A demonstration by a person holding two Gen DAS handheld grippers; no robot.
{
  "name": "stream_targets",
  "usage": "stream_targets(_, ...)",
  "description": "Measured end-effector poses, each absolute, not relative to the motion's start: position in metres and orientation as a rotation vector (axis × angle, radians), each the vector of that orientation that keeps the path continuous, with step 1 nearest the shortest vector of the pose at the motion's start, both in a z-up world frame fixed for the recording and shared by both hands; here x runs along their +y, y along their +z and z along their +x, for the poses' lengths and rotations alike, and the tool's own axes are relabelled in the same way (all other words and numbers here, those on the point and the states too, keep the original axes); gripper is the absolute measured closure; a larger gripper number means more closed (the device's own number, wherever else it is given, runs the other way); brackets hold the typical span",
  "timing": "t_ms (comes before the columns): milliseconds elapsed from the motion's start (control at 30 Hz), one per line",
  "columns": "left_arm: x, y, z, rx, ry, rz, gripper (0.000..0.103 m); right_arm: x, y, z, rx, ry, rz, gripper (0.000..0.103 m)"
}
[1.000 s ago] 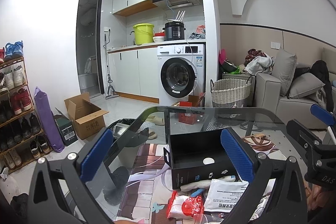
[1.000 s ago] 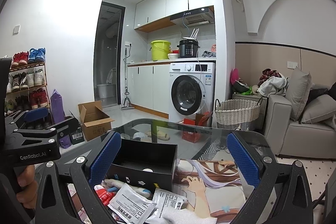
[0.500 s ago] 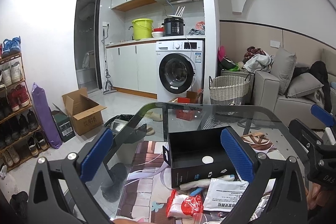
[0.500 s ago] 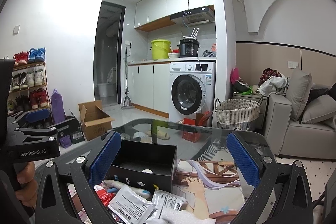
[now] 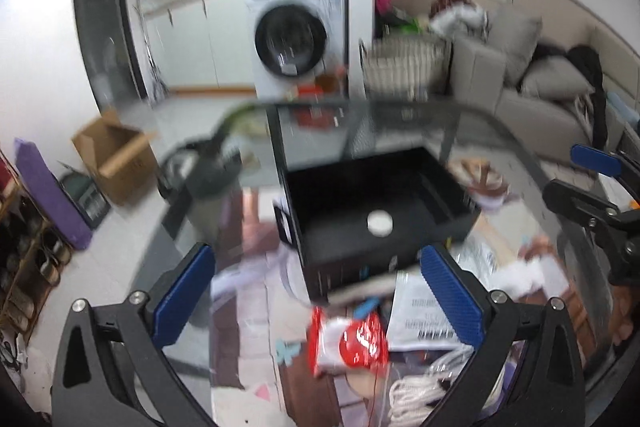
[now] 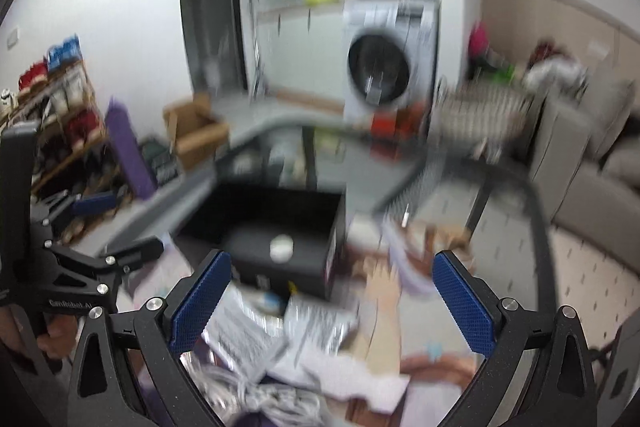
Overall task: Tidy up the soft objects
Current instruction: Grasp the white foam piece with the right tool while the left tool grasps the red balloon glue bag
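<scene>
An open black box (image 5: pixel 376 211) with a white disc inside stands on the glass table; it also shows in the right wrist view (image 6: pixel 276 227). In front of it lie soft packets: a red and white pouch (image 5: pixel 348 339), a white printed sachet (image 5: pixel 420 311) and a coil of white cord (image 5: pixel 416 395). In the right wrist view, white sachets (image 6: pixel 248 335) and a grey cord (image 6: pixel 256 399) lie between the fingers. My left gripper (image 5: pixel 316 303) is open and empty above the pouch. My right gripper (image 6: pixel 330 307) is open and empty above the sachets. Both views are blurred.
A printed mat (image 6: pixel 400 303) covers the table top. The table's dark rim (image 5: pixel 360 103) curves behind the box. A washing machine (image 5: pixel 296 31), a wicker basket (image 5: pixel 404 67), a sofa (image 5: pixel 540 99), a cardboard box (image 5: pixel 116 155) and a shoe rack (image 6: pixel 60 115) stand around.
Both grippers have tilted down and moved toward the table, so the box and packets sit higher and larger in view. Both stay open. The frames are now blurred by motion.
</scene>
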State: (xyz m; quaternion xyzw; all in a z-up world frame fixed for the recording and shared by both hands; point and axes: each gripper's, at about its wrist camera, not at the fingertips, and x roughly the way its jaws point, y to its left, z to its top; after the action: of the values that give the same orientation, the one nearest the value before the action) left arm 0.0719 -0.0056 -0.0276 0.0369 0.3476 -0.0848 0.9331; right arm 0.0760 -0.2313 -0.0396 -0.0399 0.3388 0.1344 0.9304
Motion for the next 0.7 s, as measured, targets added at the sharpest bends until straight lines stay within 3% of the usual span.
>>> stream_targets(167, -0.017, -0.062, 0.084, 0.879, -0.238, 0.136, 0.001, -0.231, -0.073, 0.097, 0.886, 0.318, -0.178, 0.004)
stream_targets(333, -0.033, -0.089, 0.087, 0.995, -0.277, 0.209, 0.002, -0.236, -0.101, 0.101, 1.039, 0.388, -0.269, 0.019)
stream_targets(567, -0.039, -0.109, 0.091, 1.078, -0.307, 0.224, 0.002, -0.242, -0.13, 0.095, 1.148, 0.427, -0.356, 0.019)
stream_targets(667, -0.04, -0.115, 0.093, 1.095, -0.299, 0.222, 0.014, -0.242, -0.146, 0.098, 1.205, 0.431, -0.375, 0.019)
stream_targets(700, -0.04, -0.116, 0.094, 1.102, -0.299, 0.227, 0.024, -0.244, -0.148, 0.099, 1.207, 0.436, -0.361, 0.022)
